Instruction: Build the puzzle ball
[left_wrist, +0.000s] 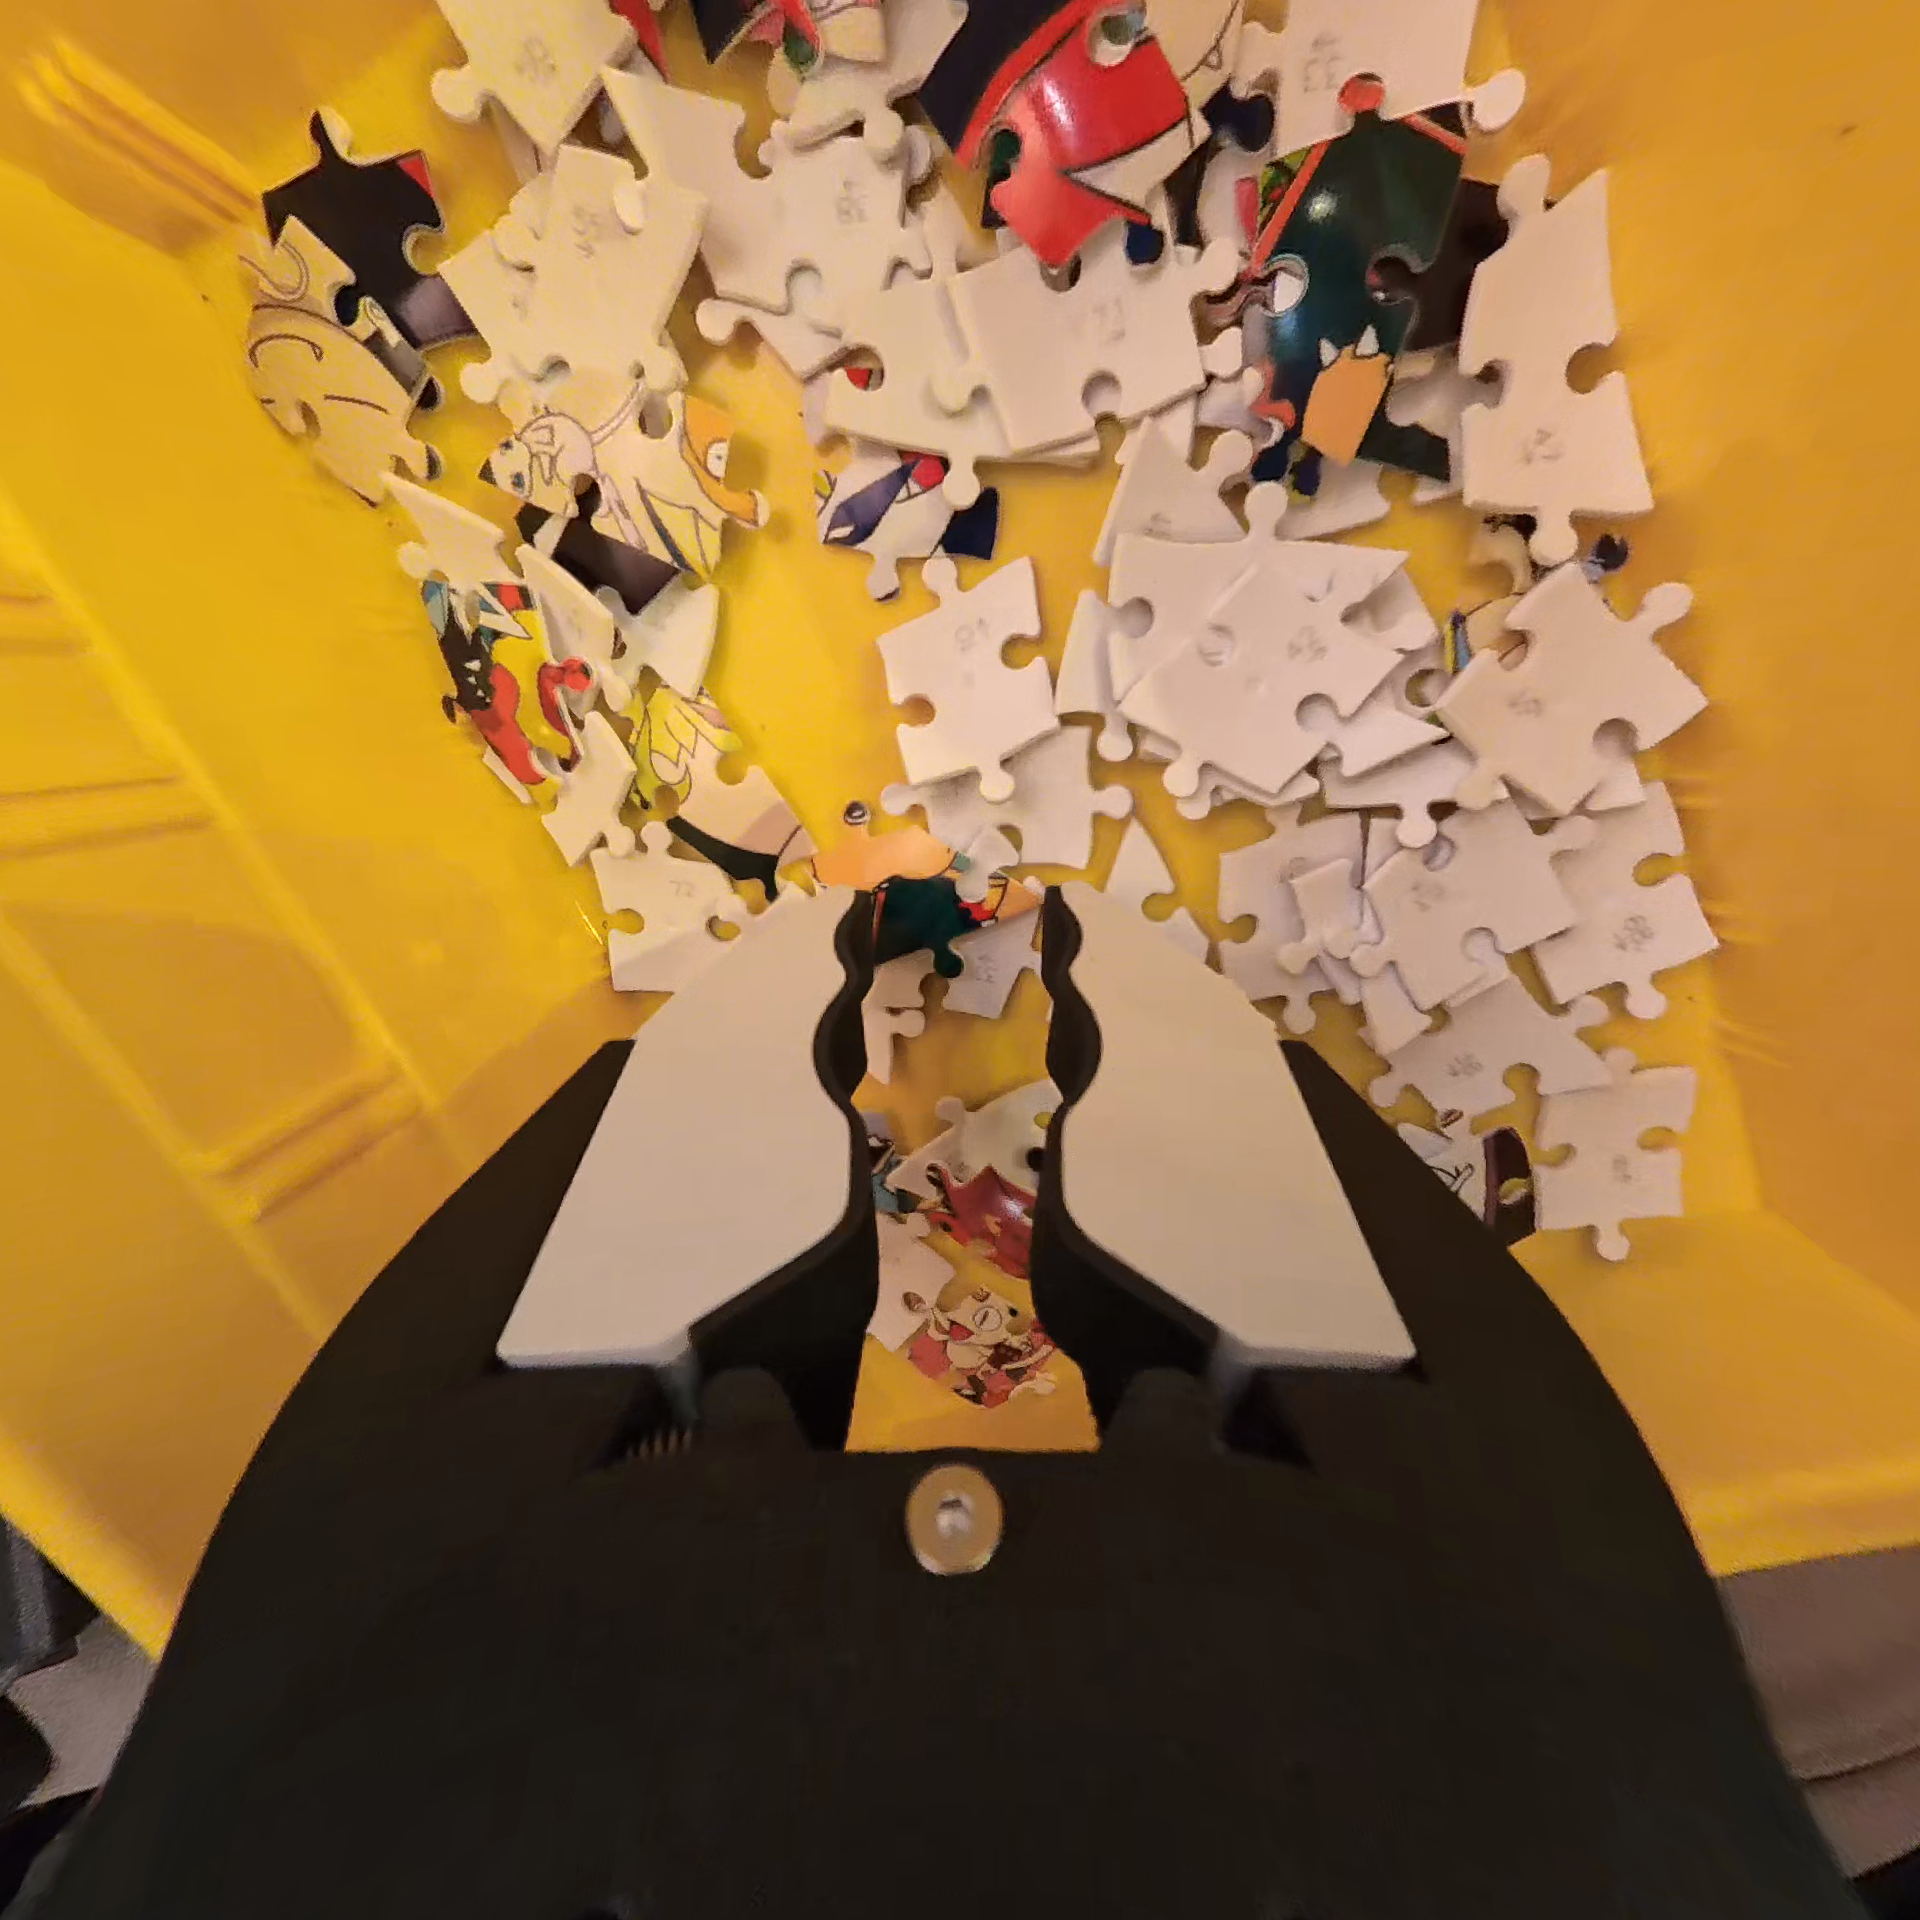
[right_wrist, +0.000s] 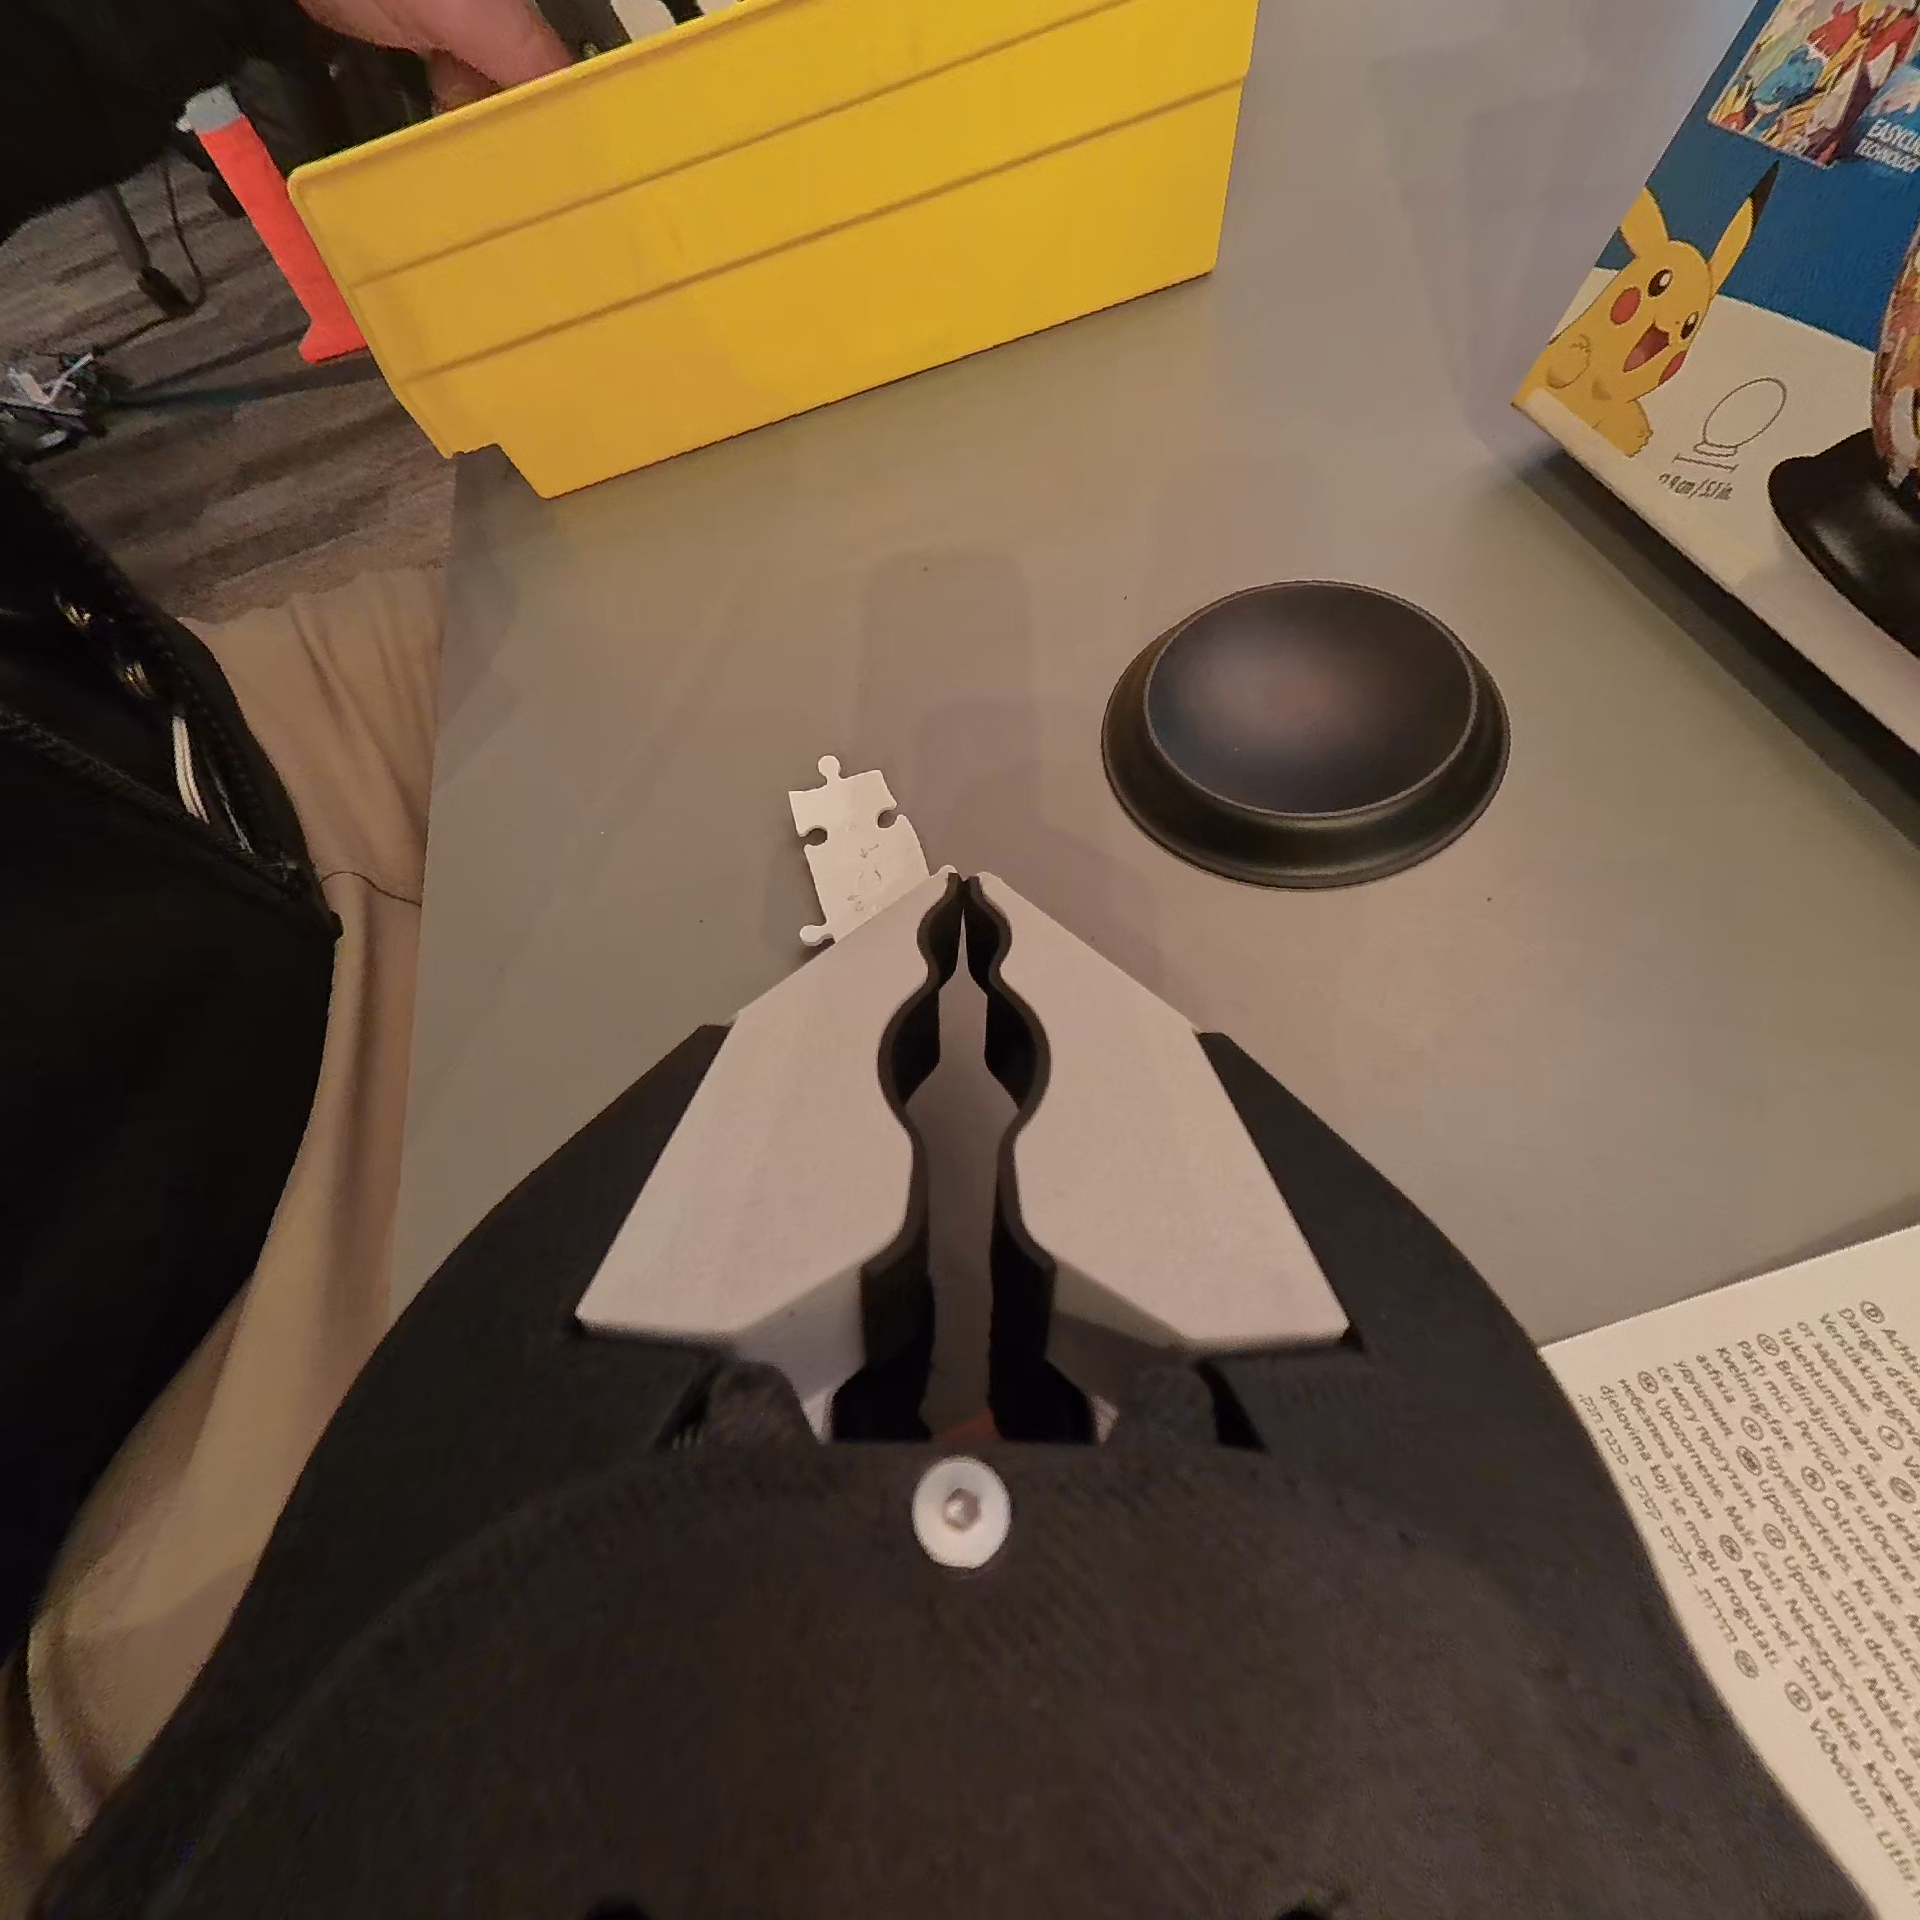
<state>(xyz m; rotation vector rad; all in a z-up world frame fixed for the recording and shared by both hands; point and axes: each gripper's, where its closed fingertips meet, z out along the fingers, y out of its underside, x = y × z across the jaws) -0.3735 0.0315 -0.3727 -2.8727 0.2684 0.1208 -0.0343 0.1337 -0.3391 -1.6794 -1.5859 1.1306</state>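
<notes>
My left gripper (left_wrist: 951, 904) is open inside the yellow bin (left_wrist: 156, 727), low over a heap of loose puzzle pieces (left_wrist: 1039, 343), most of them white side up. A coloured orange and green piece (left_wrist: 914, 883) lies right between its fingertips. My right gripper (right_wrist: 961, 883) is shut, low over the grey table (right_wrist: 675, 644). Two joined white pieces (right_wrist: 852, 852) show at its tip, partly hidden behind the left finger. I cannot tell whether the tips pinch them. The black round stand (right_wrist: 1304, 732) sits to the right, apart from the gripper.
The yellow bin (right_wrist: 790, 239) stands at the table's far left, with a hand at its far rim. The puzzle box (right_wrist: 1704, 260) stands at the right and a printed leaflet (right_wrist: 1756, 1558) lies at the near right. A person's legs and the table edge are to the left. There is about 35 cm between the tips of the two grippers.
</notes>
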